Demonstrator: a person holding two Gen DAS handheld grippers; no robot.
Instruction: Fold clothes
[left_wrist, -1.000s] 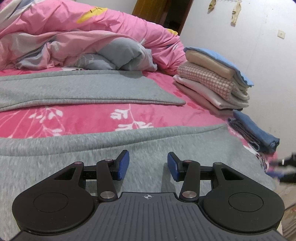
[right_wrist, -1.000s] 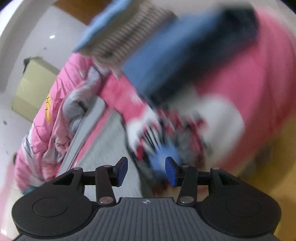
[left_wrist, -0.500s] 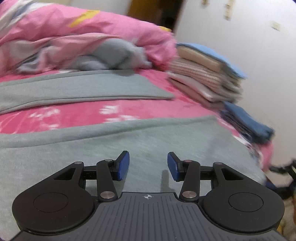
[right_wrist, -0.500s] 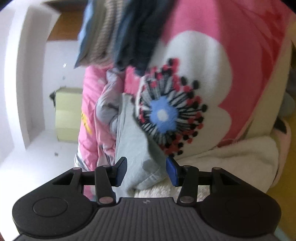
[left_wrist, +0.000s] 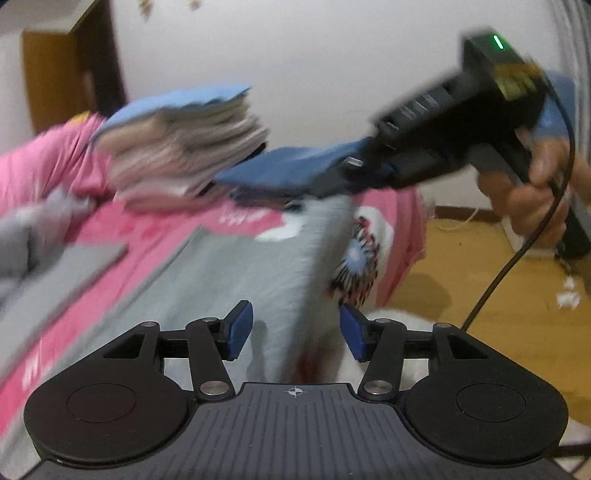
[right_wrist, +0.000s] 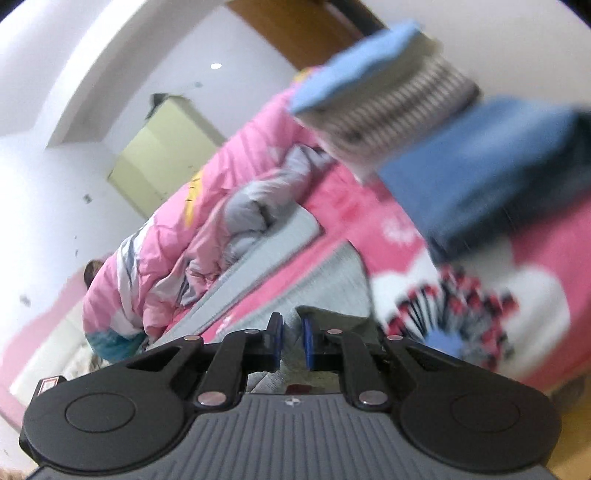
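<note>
Pink floral bedsheet (left_wrist: 155, 225) covers bed. Grey knit garment (left_wrist: 236, 273) spread flat across it, one edge lifted near bed's side. Stack of folded clothes (left_wrist: 184, 147) beyond, blurred. Right gripper (right_wrist: 291, 341) closing, blue pads pinching grey fabric fold. Left gripper (left_wrist: 295, 330) opening, jaws spread over garment, nothing gripped.
</note>
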